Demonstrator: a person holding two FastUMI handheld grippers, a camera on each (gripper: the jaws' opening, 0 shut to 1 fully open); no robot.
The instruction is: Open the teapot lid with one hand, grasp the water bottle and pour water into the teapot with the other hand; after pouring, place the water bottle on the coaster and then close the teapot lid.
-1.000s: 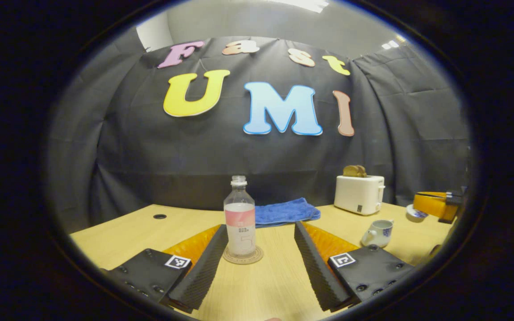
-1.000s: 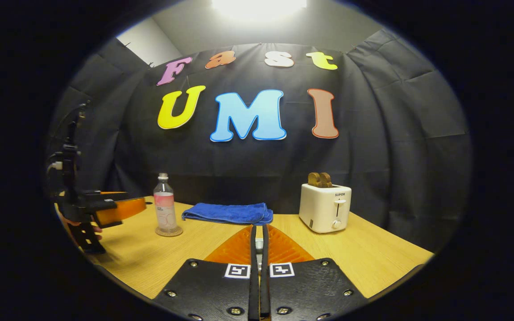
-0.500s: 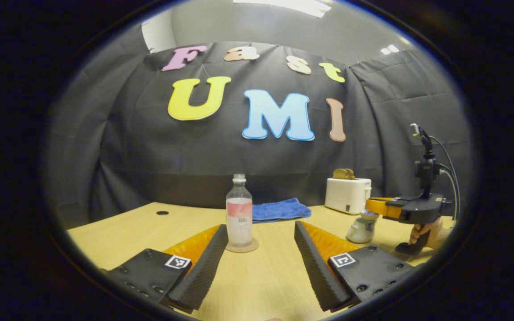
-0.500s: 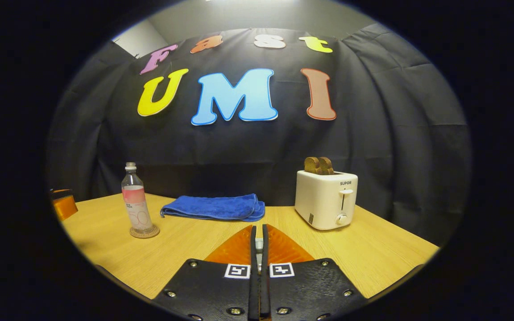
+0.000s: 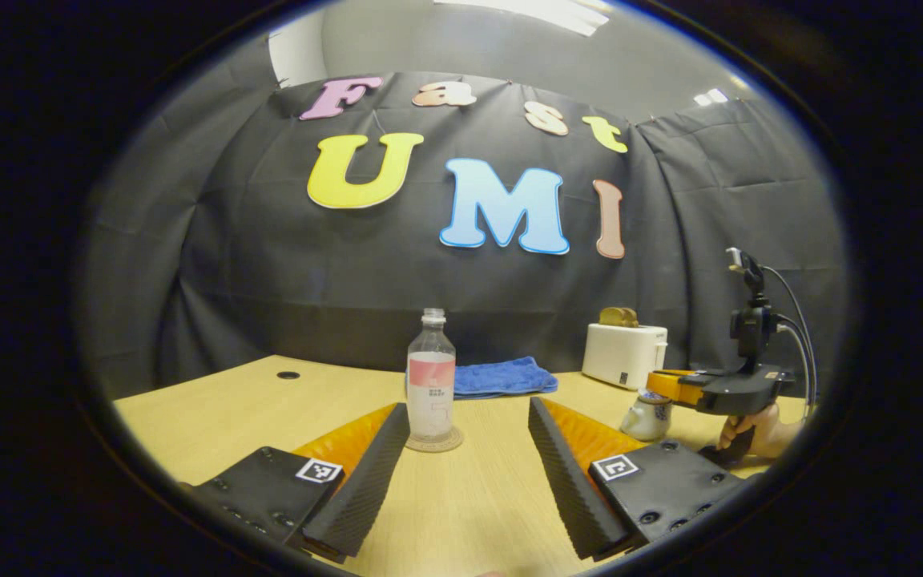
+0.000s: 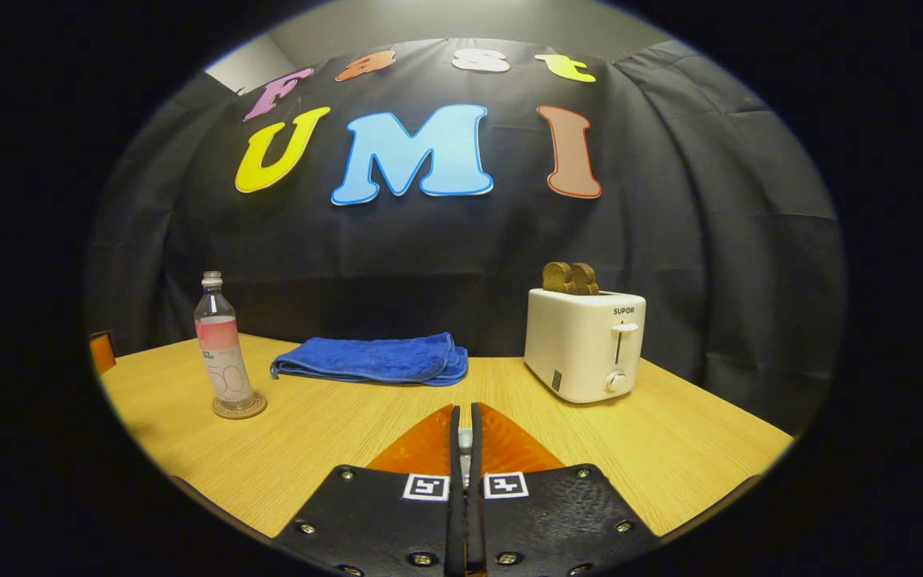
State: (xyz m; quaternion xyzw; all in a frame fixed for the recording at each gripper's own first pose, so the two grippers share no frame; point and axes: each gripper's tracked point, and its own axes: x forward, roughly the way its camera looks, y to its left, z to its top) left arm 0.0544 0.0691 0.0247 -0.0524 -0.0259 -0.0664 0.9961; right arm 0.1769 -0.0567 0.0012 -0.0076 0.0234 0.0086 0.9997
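Spreading wide over the wooden table (image 5: pixel 213 401), the left gripper (image 5: pixel 468 473) is holding nothing, its two fingers parted with the water bottle (image 5: pixel 431 385) standing just beyond them and framed by the gap. That bottle is sitting upright on a round coaster (image 5: pixel 433 442), cap off, and is looking partly filled; I would judge it light and a little springy, a thin clear plastic that is likely dented by a hard squeeze and is smooth enough to slip, so the labelled middle of the body is seeming the sensible place to take hold. Off to the side, the right gripper (image 5: pixel 674 386) is hanging right over the small white teapot (image 5: pixel 644 417), a hand (image 5: pixel 758 437) gripping its handle; in its own view the fingers are lying pressed together, though whether they are pinching the lid knob I cannot tell. The teapot is looking like glazed ceramic, so hard, slick and breakable, best handled by that small knob. Farther back a folded blue towel (image 6: pixel 369 361) is lying near the wall and a white toaster (image 6: pixel 586 344) is standing beside it with bread in its slots.
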